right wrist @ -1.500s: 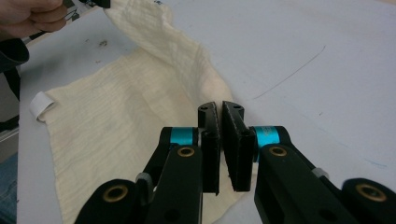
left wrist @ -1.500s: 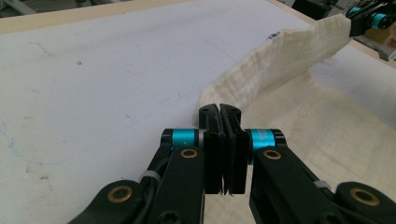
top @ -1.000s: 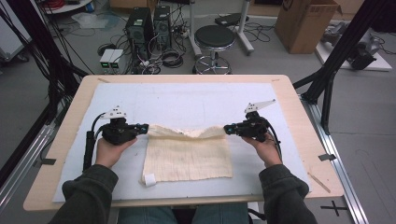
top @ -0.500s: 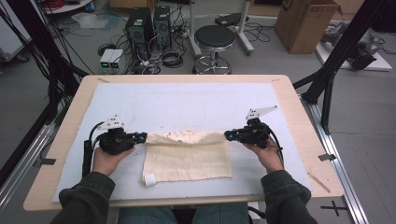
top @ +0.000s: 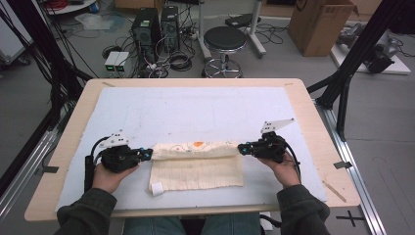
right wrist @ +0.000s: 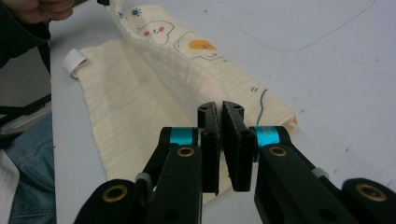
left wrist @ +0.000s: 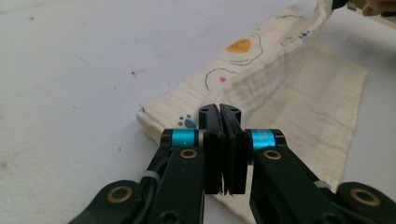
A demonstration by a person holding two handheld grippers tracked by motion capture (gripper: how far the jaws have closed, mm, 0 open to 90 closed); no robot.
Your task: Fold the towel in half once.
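Both grippers, left gripper (top: 147,154) and right gripper (top: 243,148), are seemingly pinching the cream cloth's (top: 195,171) folded edge with clenched jaws above the desk (top: 195,110).

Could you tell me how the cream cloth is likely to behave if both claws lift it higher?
The cream cloth probably stays floppy: its lifted edge already sags between the left claw and right claw. It looks thin and light, so it should drape rather than hold shape.
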